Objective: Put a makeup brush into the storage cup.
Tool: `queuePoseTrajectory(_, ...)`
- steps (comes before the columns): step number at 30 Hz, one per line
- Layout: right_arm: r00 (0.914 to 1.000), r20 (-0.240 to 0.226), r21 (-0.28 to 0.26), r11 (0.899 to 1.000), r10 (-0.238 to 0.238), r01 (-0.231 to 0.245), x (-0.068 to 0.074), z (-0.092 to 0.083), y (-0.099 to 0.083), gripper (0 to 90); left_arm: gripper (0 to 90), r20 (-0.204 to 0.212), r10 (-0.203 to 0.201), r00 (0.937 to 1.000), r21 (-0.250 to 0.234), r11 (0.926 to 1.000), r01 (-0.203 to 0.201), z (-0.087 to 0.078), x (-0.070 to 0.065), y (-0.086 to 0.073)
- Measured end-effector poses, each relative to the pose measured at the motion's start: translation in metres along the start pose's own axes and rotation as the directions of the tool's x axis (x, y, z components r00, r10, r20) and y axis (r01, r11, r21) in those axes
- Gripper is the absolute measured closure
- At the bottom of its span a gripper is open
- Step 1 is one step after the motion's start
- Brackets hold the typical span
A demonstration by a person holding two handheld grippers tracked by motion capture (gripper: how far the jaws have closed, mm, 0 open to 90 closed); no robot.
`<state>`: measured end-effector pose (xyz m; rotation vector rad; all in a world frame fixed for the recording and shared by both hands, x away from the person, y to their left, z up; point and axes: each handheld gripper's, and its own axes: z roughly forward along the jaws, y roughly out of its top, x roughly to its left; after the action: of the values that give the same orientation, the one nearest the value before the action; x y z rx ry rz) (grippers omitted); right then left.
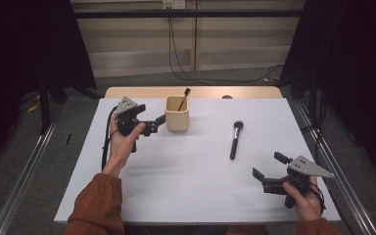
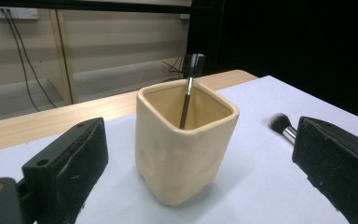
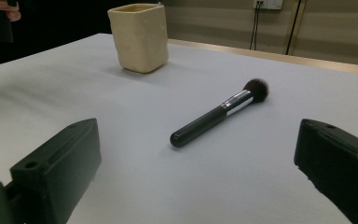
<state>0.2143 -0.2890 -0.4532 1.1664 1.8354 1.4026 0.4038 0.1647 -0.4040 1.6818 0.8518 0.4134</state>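
While the left hand-held gripper [image 1: 157,122] stands wide open just beside the cup [image 1: 176,113], the makeup brush [image 1: 235,139] lies on the counter [image 1: 186,176] ahead of the wide-open right hand-held gripper [image 1: 268,165], bristles pointing away from the person, handle toward them.

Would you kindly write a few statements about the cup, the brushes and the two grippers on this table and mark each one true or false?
1. The cream square ceramic cup stands upright with a thin black-headed brush leaning inside it. True.
2. The black-handled round makeup brush stands in the cup. False: it lies flat on the white table surface, apart from the cup.
3. The left gripper has its jaws shut on the cup. False: the jaws stand open, with the cup in front of them, ungripped.
4. The right gripper is open and holds nothing. True.
5. The makeup brush's bristles point away from the person. True.
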Motion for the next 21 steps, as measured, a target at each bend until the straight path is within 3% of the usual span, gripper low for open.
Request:
queuePoseTrajectory(6, 1.0000, 0.000, 0.000, 1.000, 0.000, 0.000, 0.001, 0.000, 0.000, 0.3, 2.5, -0.031, 0.035, 0.9989, 0.006, 0.9994, -0.035, -0.011, 0.000, -0.005)
queuePoseTrajectory(9, 1.0000, 0.001, 0.000, 1.000, 0.002, -0.002, 0.001, 0.001, 0.000, 0.3, 2.4, -0.042, 0.026, 0.9988, 0.015, 0.9996, -0.026, -0.014, 0.001, -0.008)
queuePoseTrajectory(15, 1.0000, 0.004, 0.000, 1.000, 0.002, -0.002, 0.000, 0.000, 0.000, 0.3, 3.6, -0.011, -0.006, 0.9999, 0.010, 0.9999, 0.006, -0.019, 0.001, -0.014)
queuePoseTrajectory(17, 1.0000, 0.005, 0.001, 1.000, 0.000, 0.000, 0.000, 0.000, 0.000, 0.3, 4.0, -0.019, 0.009, 0.9998, -0.008, 0.9999, -0.009, -0.025, -0.001, -0.015)
queuePoseTrajectory(21, 1.0000, 0.007, 0.002, 1.000, 0.002, -0.002, 0.000, -0.001, 0.000, 0.3, 3.5, -0.033, 0.034, 0.9989, 0.004, 0.9994, -0.034, -0.031, -0.004, -0.016)
